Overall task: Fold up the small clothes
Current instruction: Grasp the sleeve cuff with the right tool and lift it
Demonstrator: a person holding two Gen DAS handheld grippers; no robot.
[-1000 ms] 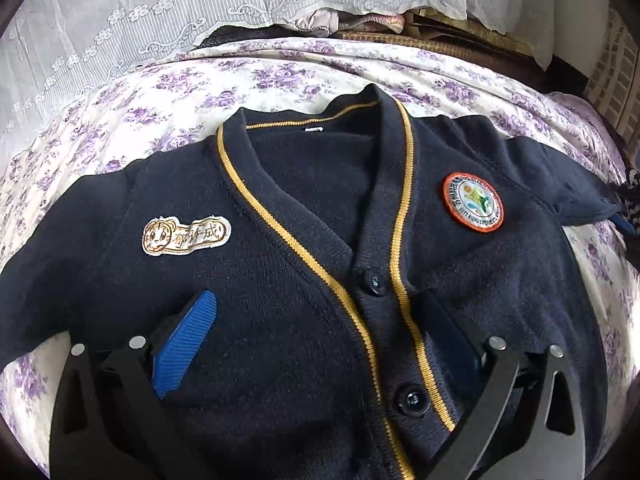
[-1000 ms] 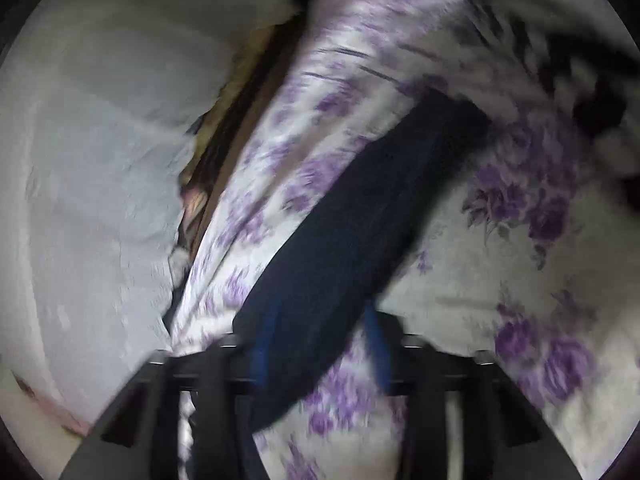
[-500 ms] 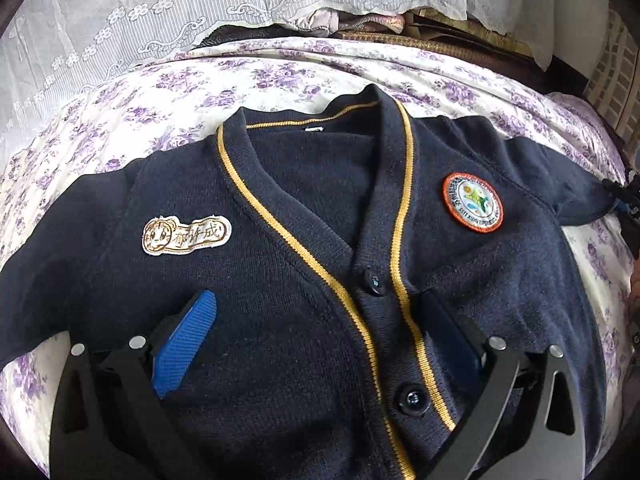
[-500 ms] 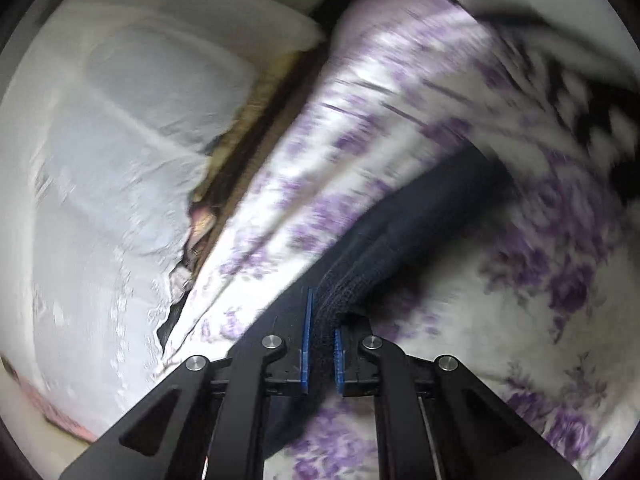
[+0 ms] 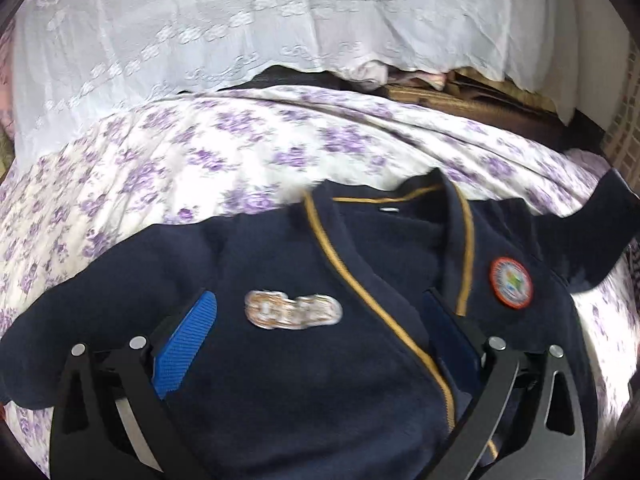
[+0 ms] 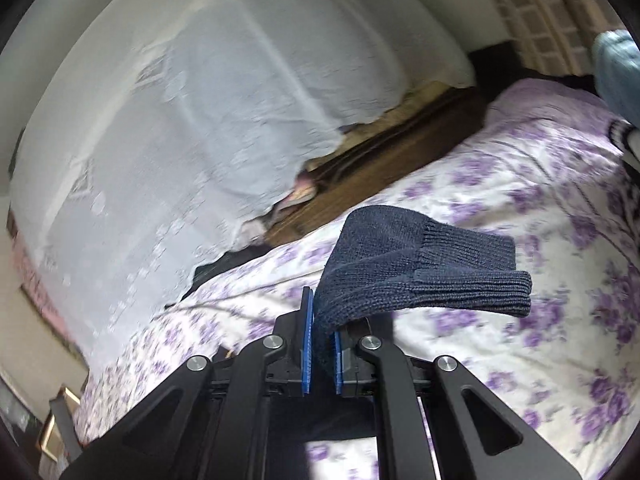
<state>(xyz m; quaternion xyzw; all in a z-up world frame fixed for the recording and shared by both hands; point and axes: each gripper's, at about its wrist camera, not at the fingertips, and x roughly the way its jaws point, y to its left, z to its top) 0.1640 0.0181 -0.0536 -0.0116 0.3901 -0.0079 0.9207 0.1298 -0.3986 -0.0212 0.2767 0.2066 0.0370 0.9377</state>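
A small navy cardigan (image 5: 304, 368) with yellow trim, a name patch (image 5: 293, 310) and a round badge (image 5: 511, 282) lies face up on a purple-flowered bedsheet (image 5: 168, 168). My left gripper (image 5: 320, 332) is open, its blue pads wide apart over the cardigan's chest. My right gripper (image 6: 320, 344) is shut on the cardigan's ribbed sleeve cuff (image 6: 424, 268) and holds it lifted above the sheet. That raised sleeve (image 5: 596, 232) shows at the right edge of the left wrist view.
A white lace cloth (image 5: 280, 24) hangs behind the bed. A dark wooden edge (image 6: 384, 164) with stacked fabric runs along the far side. A light blue garment (image 6: 616, 68) and a striped one lie at the far right.
My right gripper has closed on the sleeve cuff and lifted it off the sheet. My left gripper has moved up the cardigan from the buttons toward the chest, still open.
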